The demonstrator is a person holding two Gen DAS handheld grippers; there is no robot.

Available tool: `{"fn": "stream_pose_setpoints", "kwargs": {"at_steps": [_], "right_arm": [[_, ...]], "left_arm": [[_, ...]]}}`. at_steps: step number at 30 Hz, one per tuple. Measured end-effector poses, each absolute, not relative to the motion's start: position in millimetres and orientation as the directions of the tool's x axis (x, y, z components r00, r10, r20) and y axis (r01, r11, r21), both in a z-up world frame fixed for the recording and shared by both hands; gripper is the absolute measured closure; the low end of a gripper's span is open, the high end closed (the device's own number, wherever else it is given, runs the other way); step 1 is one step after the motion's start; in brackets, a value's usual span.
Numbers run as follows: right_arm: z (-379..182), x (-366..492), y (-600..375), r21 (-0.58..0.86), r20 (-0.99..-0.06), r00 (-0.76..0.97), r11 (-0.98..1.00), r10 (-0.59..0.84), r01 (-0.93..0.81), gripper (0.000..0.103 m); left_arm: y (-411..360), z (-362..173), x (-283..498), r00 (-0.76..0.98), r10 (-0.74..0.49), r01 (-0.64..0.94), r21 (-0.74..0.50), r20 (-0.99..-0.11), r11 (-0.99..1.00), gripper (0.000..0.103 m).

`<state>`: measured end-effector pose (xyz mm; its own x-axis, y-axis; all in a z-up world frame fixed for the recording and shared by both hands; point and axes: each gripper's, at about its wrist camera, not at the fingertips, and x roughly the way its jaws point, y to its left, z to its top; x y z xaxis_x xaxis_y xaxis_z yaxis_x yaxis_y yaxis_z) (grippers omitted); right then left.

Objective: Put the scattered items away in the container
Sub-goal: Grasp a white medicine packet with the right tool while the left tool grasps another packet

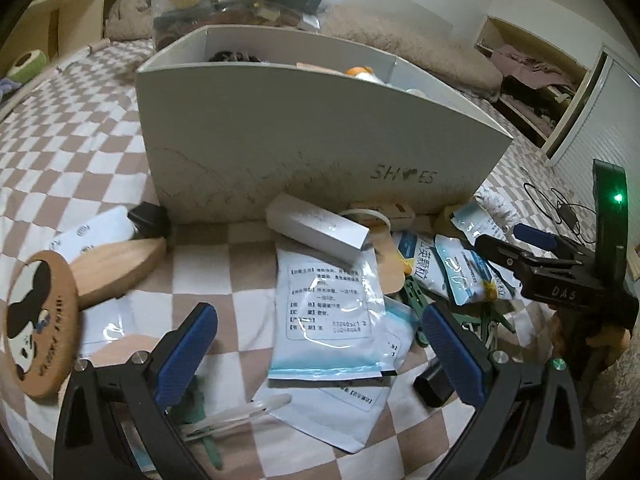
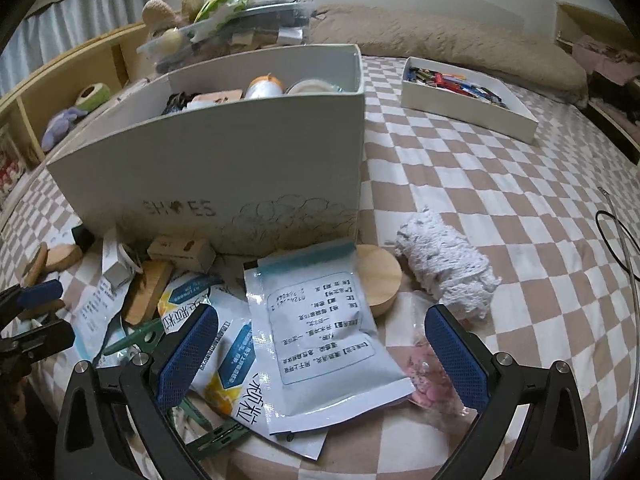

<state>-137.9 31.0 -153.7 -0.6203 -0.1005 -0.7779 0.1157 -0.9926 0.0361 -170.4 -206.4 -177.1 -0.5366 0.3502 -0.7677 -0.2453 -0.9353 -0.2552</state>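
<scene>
A white shoe box (image 1: 304, 140) (image 2: 224, 160) marked SHOES stands on the checked bed cover and holds several items. In front of it lies a scatter: white medicine pouches (image 1: 328, 304) (image 2: 324, 344), a small white carton (image 1: 320, 230), green clips (image 1: 416, 300), a round wooden coaster (image 1: 36, 324), a wooden lid (image 2: 380, 280) and a white yarn bundle (image 2: 444, 268). My left gripper (image 1: 320, 356) hangs open over a printed pouch. My right gripper (image 2: 320, 356) is open too, straddling another pouch; it also shows at the right of the left wrist view (image 1: 532, 248).
A shallow white tray (image 2: 472, 96) of small coloured items sits at the back right. A clear bin with plush toys (image 2: 224, 28) stands behind the shoe box. A long beige pillow (image 2: 440, 40) lies along the headboard. A black cable (image 2: 612, 236) lies at the right.
</scene>
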Motion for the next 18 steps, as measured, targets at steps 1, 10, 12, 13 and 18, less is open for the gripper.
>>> {"fn": "stream_pose_setpoints", "kwargs": {"at_steps": [1, 10, 12, 13, 18], "right_arm": [[-155.0, -138.6, 30.1, 0.036, -0.781, -0.616, -0.992, -0.102, 0.120, 0.010], [-160.9, -139.6, 29.9, 0.077, -0.795, -0.590, -0.988, -0.142, 0.135, 0.041], [-159.4, -138.5, 30.5, 0.090, -0.791, -0.593, -0.987, -0.151, 0.132, 0.043], [-158.5, -137.8, 30.4, 0.094, -0.789, -0.595, -0.987, -0.155, 0.131, 0.044], [-153.8, -134.9, 26.5, 0.109, -0.775, -0.609, -0.985, -0.169, 0.136, 0.046]], "left_arm": [[-206.3, -178.3, -171.2, -0.533, 0.353, -0.242, -0.261, -0.769, -0.934, 0.000], [-203.8, -183.7, -178.9, -0.501, 0.369, -0.233, -0.288, -0.783, -0.929, 0.000], [-201.5, -184.9, -180.1, -0.498, 0.365, -0.236, -0.282, -0.786, -0.930, 0.000], [-199.8, -185.4, -180.9, -0.497, 0.361, -0.239, -0.276, -0.789, -0.931, 0.000], [-192.4, -190.0, -188.7, -0.499, 0.330, -0.231, -0.244, -0.801, -0.942, 0.000]]}}
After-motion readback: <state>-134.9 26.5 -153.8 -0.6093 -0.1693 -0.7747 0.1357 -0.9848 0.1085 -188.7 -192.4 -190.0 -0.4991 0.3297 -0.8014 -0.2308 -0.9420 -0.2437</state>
